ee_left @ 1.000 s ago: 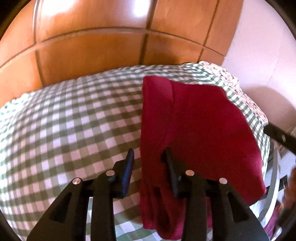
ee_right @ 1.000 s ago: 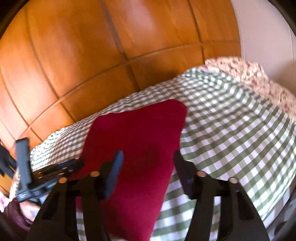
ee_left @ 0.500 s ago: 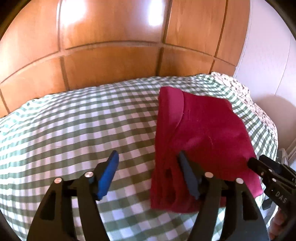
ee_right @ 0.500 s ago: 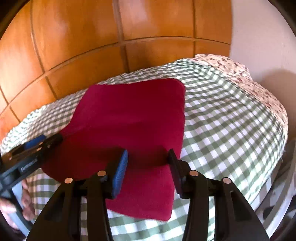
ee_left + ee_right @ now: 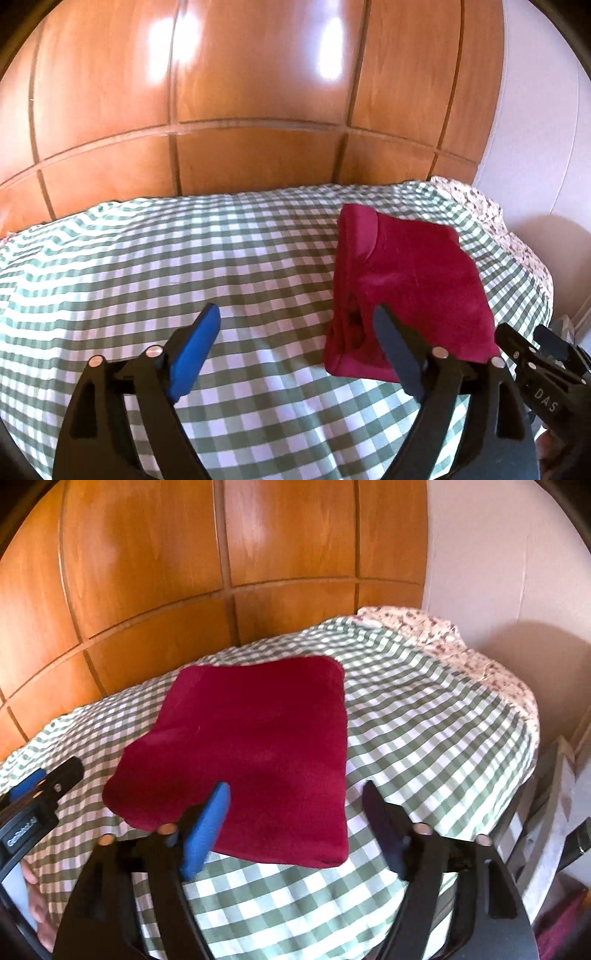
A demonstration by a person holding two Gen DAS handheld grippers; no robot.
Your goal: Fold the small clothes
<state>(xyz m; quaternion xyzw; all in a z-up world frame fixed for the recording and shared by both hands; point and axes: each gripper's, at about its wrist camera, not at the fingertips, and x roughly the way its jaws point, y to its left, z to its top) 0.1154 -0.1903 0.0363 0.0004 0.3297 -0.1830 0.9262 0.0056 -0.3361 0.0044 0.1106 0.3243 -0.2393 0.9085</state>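
Note:
A dark red garment lies folded into a rough rectangle on the green-and-white checked cloth; it also shows in the right wrist view. My left gripper is open and empty, held above the cloth to the left of the garment's near edge. My right gripper is open and empty, just above the garment's near right corner. The right gripper shows at the left wrist view's right edge, and the left gripper shows at the right wrist view's left edge.
Wooden wardrobe panels stand behind the covered surface. A floral cloth sticks out at the far right corner by a white wall. A grey frame stands off the right edge.
Both grippers have opened wider and pulled back and up from the garment. The left gripper's jaws were over the garment's left edge; they now stand clear of it. The garment lies flat.

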